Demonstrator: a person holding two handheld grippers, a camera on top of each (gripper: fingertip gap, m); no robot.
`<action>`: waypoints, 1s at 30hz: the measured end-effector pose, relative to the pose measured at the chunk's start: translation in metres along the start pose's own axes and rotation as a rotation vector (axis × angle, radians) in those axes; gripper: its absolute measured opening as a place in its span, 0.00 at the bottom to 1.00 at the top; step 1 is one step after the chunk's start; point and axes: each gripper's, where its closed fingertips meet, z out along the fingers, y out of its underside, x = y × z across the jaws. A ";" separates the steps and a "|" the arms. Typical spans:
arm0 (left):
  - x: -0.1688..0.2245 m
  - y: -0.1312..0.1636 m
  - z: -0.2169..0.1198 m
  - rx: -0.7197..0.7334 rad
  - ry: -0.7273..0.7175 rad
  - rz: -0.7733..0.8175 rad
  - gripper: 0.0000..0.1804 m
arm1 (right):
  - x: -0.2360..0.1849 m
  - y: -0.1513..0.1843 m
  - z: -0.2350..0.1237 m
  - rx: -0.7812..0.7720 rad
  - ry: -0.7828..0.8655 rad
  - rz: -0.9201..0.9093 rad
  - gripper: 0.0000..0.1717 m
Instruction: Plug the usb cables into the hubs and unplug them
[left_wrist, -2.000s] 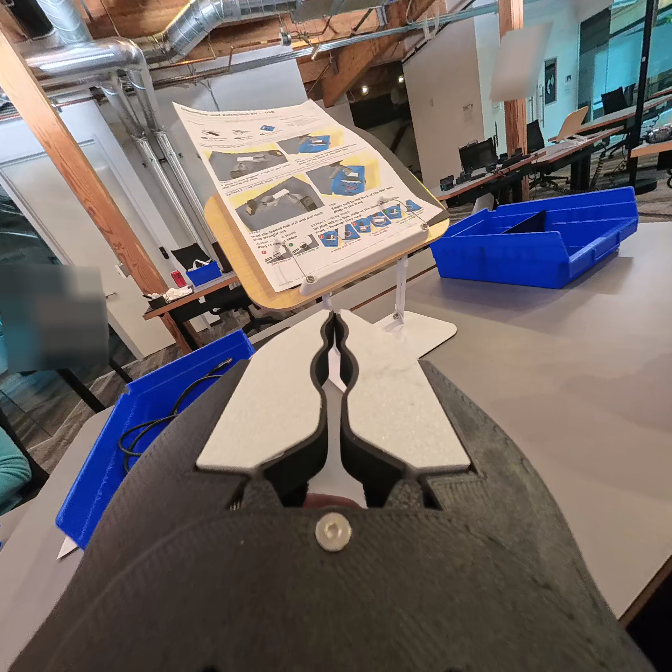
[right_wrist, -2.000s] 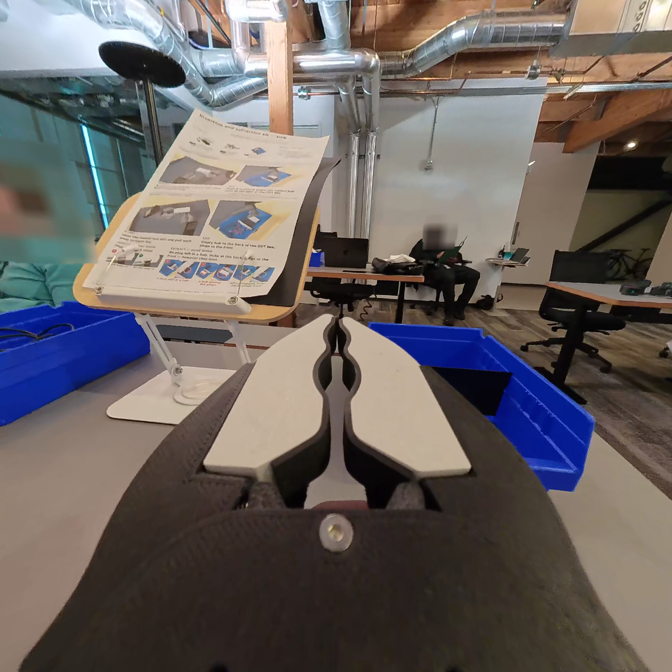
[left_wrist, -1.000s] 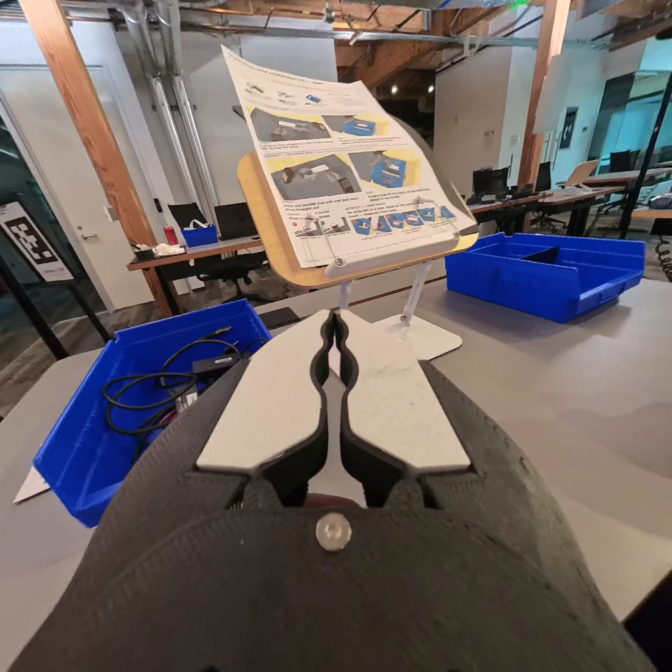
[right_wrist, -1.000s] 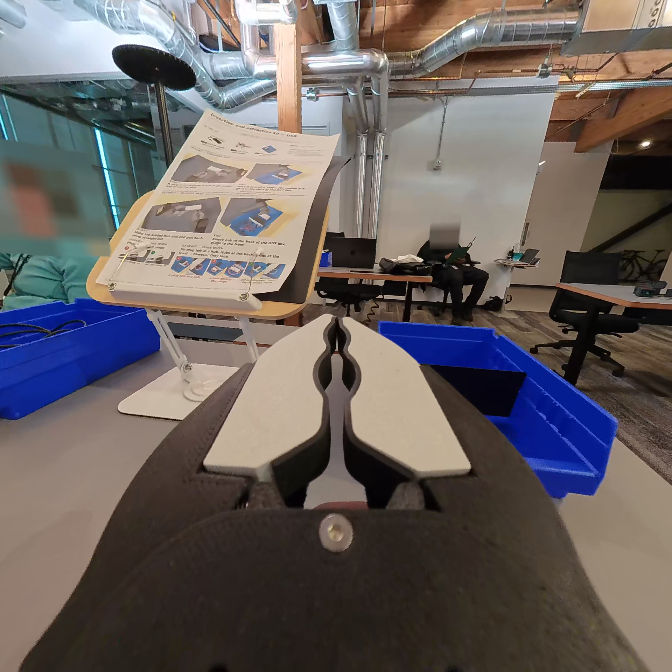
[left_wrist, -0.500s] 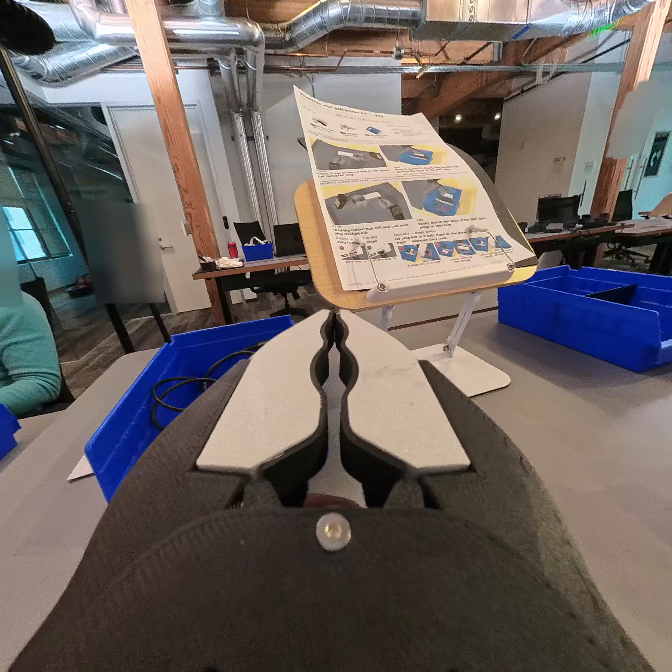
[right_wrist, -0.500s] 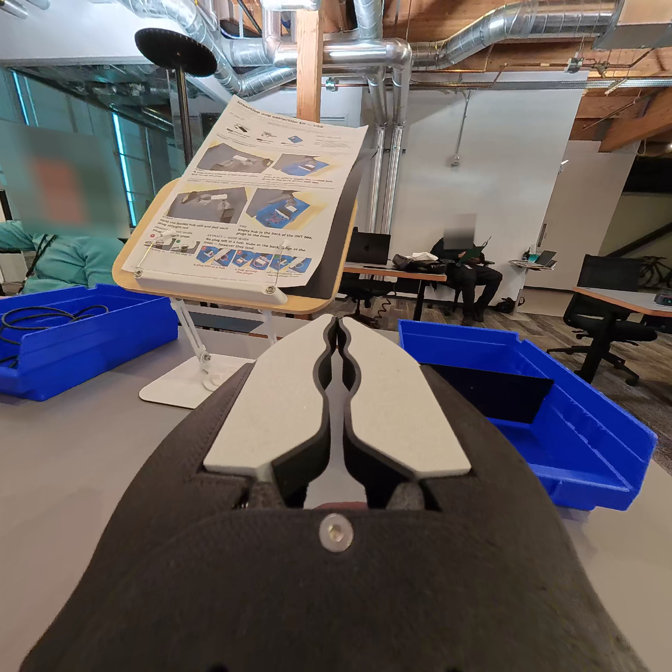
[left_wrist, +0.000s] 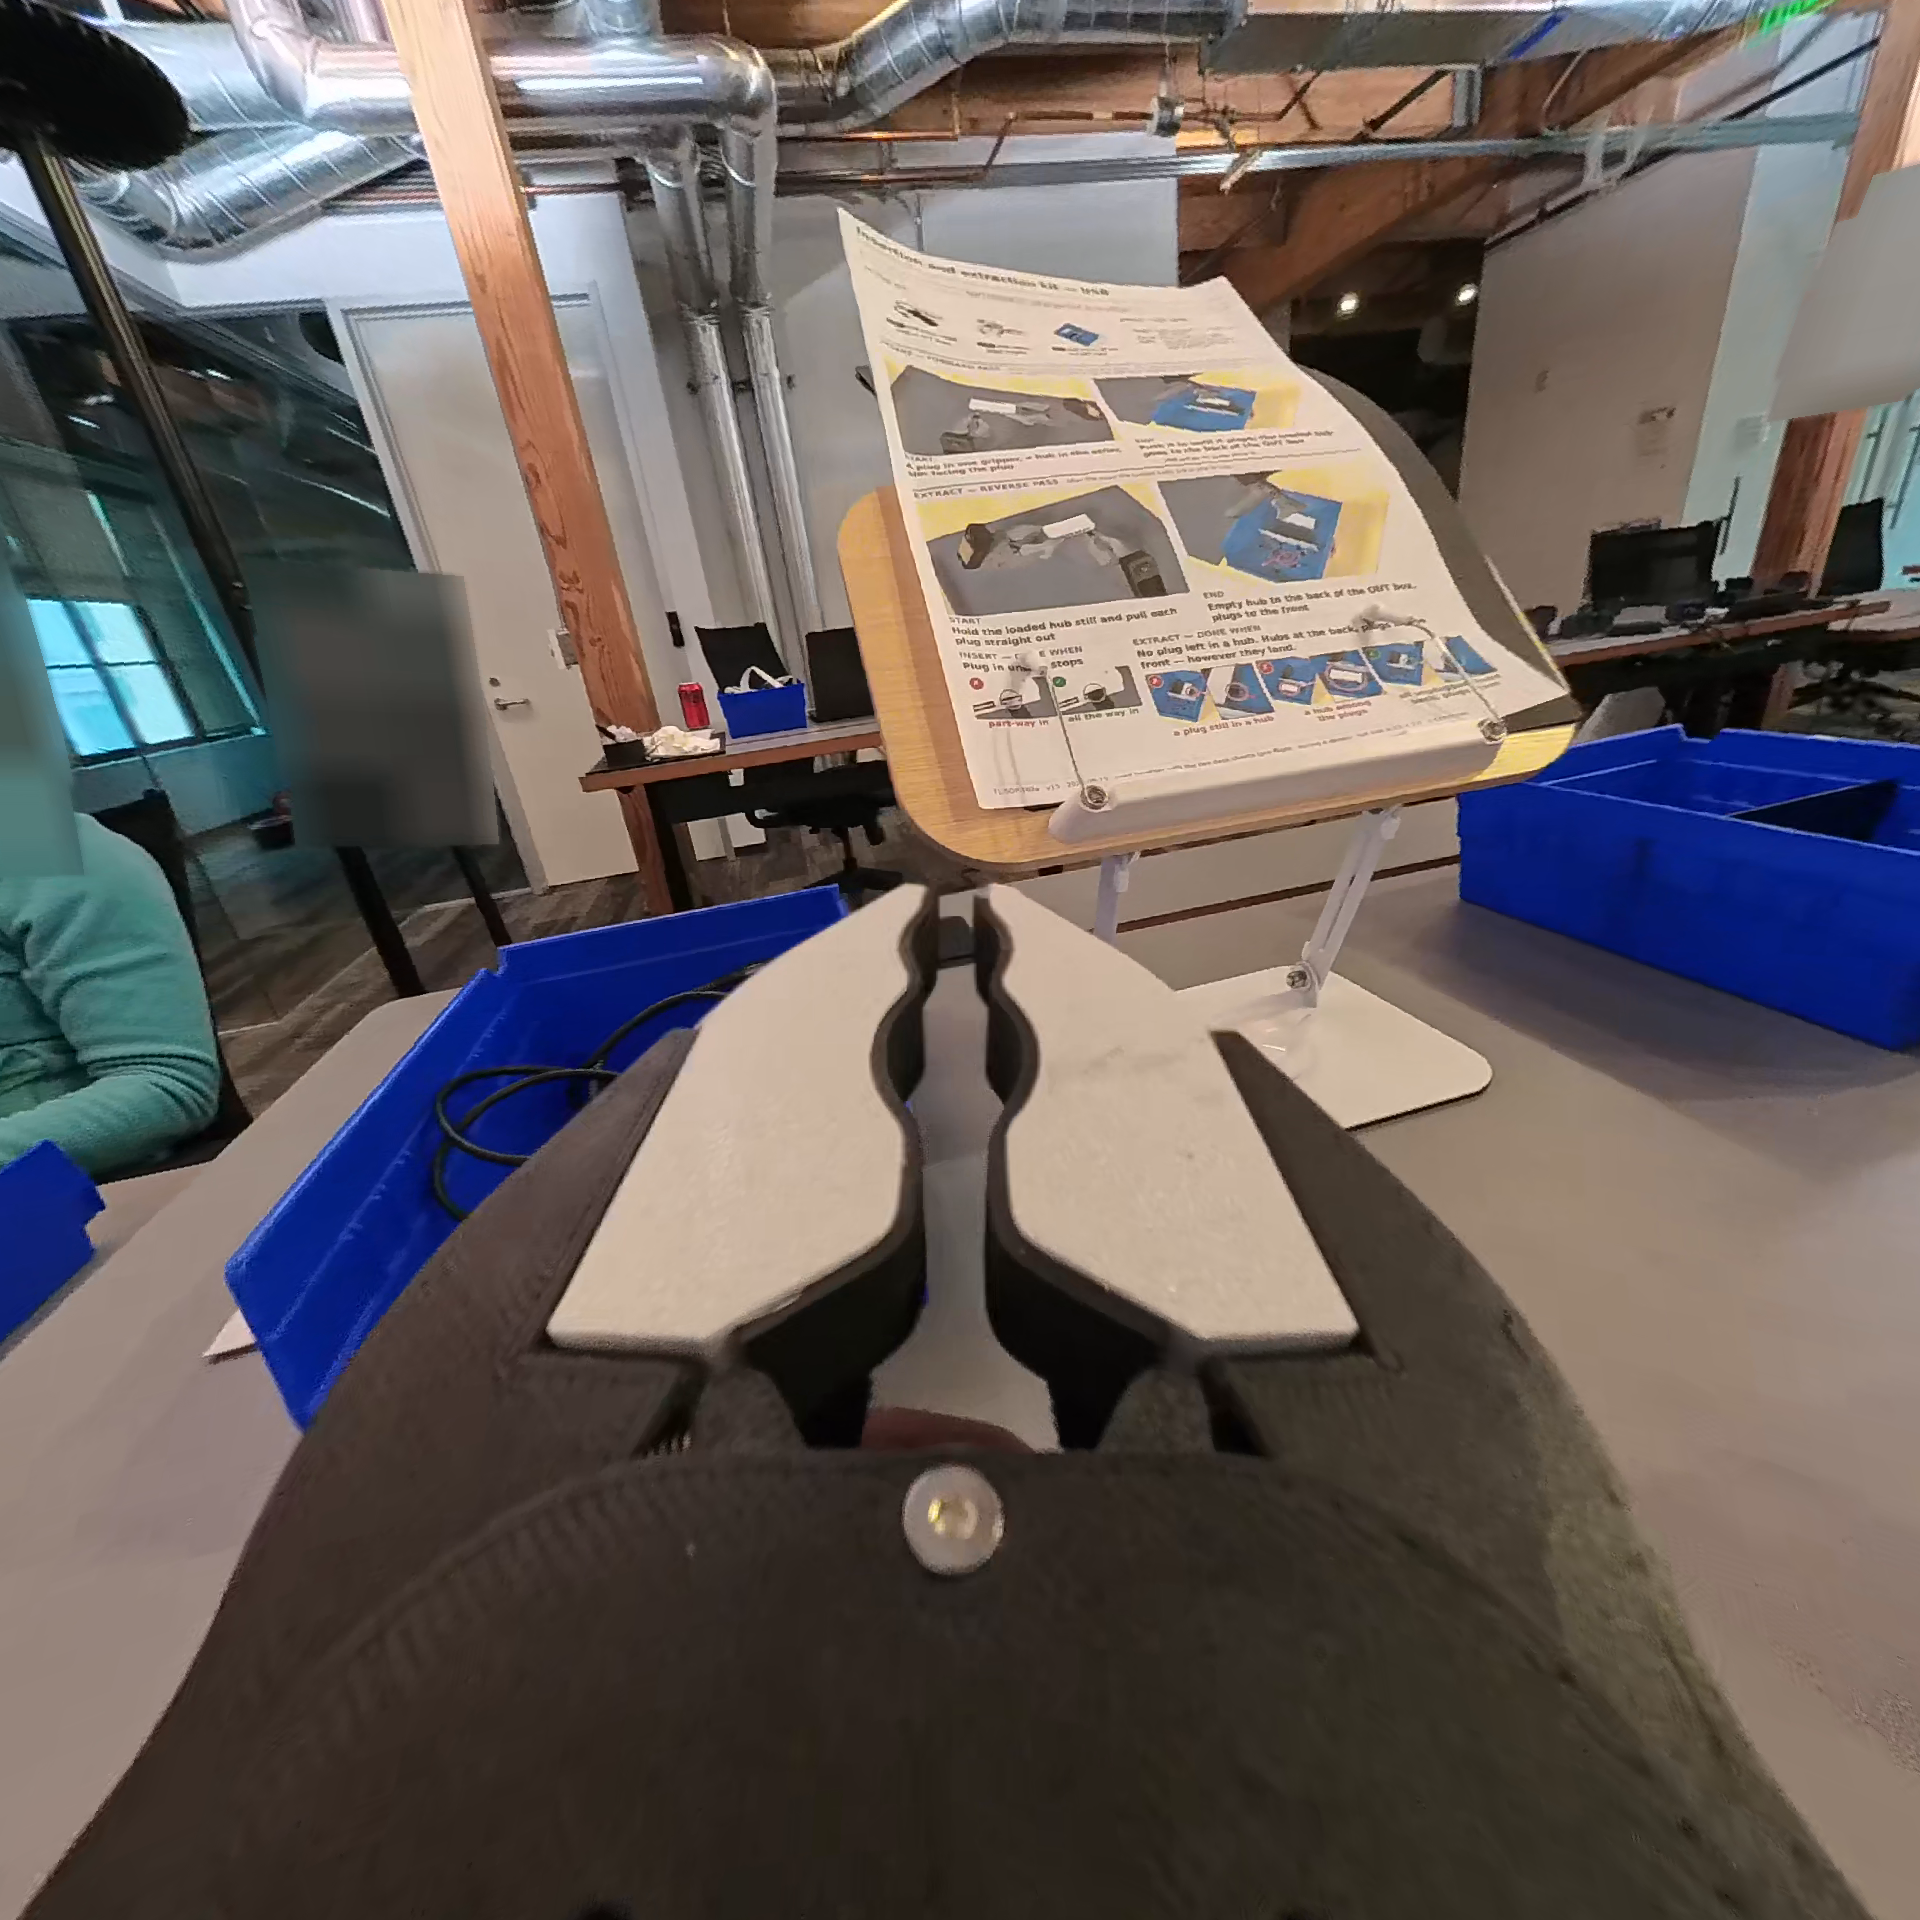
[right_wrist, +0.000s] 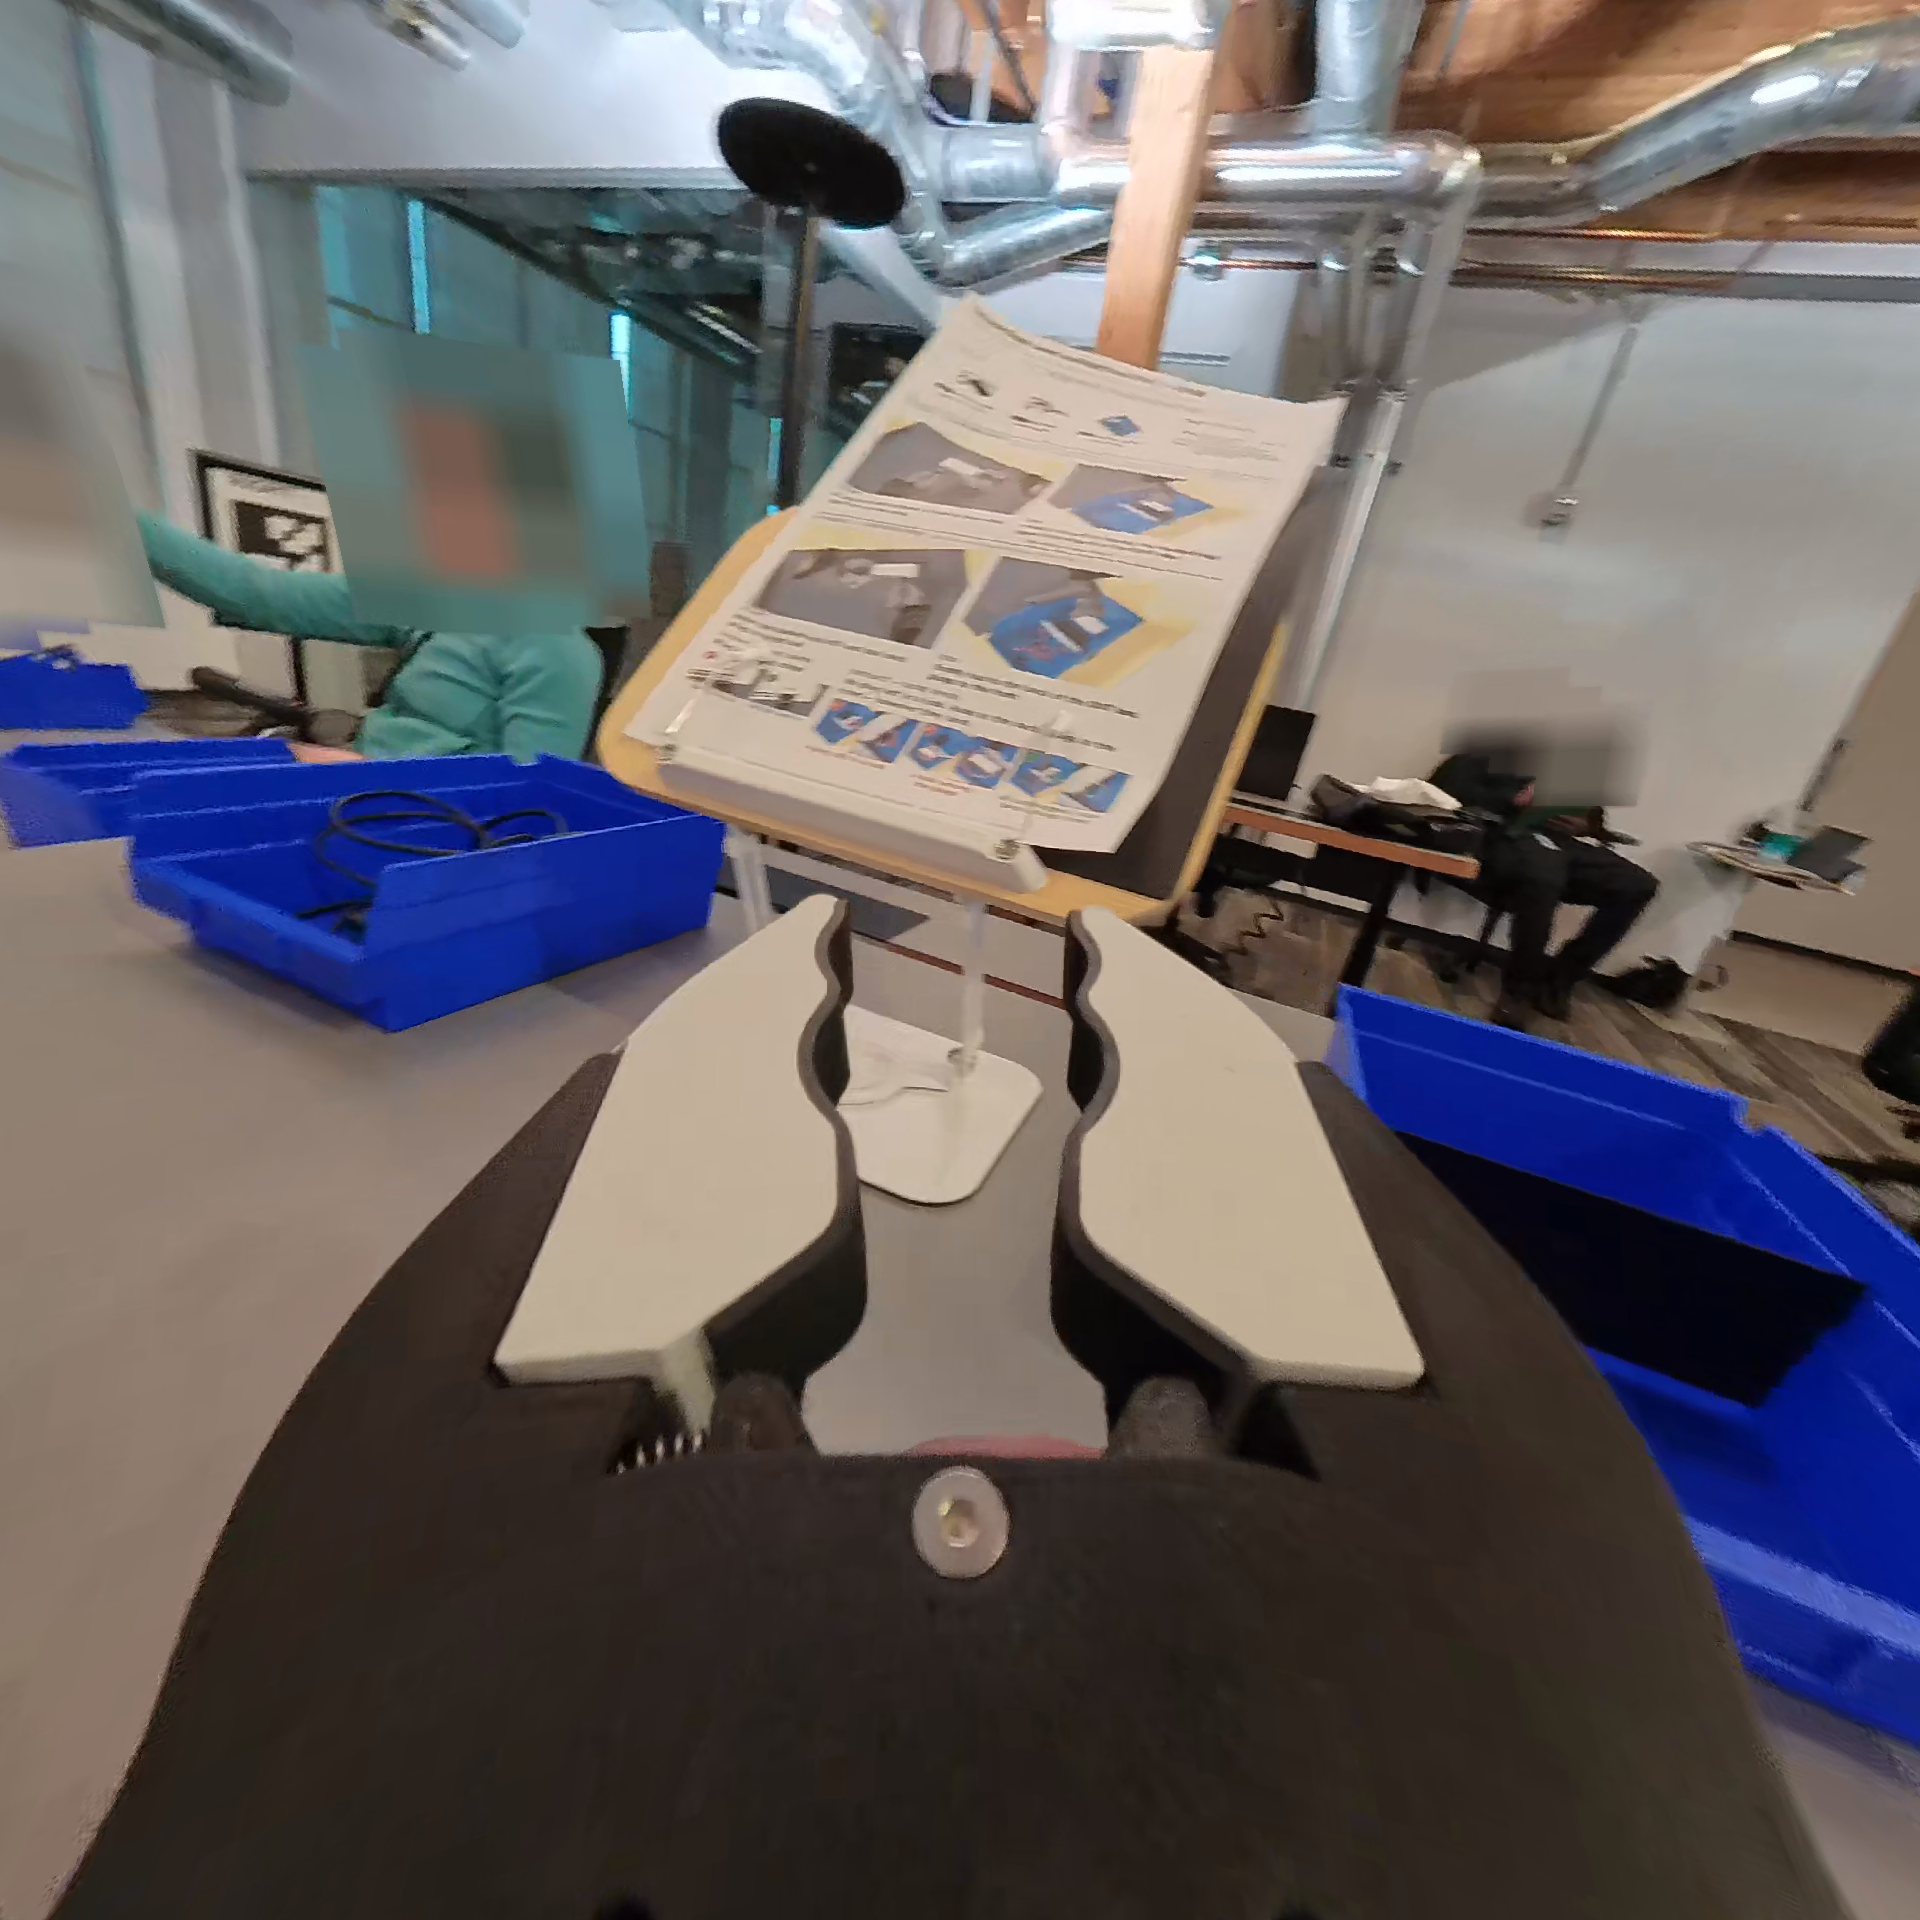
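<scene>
Black USB cables (left_wrist: 520, 1101) lie coiled in the blue plastic bin (left_wrist: 416, 1174) at the left of the grey desk (left_wrist: 1558, 1247); no hub shows. The left claw (left_wrist: 954, 914) is barely parted and empty, the right claw (right_wrist: 956, 935) wide open and empty. A good start, likely, is lowering the left claw over the bin and spreading it before gripping a plug squarely.

Printed instruction sheet (left_wrist: 1164, 520) — wording withheld.

Before me: white walls (right_wrist: 1662, 499), exposed timber post (left_wrist: 499, 343), silver ducts (left_wrist: 582, 94), grey-brown plank floor (right_wrist: 1714, 1049), office desks (left_wrist: 727, 753).
</scene>
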 end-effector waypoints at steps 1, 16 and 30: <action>0.003 0.001 0.002 -0.006 -0.005 0.014 0.04 | -0.011 -0.002 0.001 0.002 -0.041 -0.010 0.23; 0.078 0.017 0.043 -0.078 0.058 0.065 0.00 | -0.214 -0.049 -0.033 0.120 -0.604 -0.281 0.00; 0.118 0.029 0.066 -0.130 0.113 0.148 0.00 | -0.282 -0.019 -0.052 0.067 -0.888 -0.474 0.20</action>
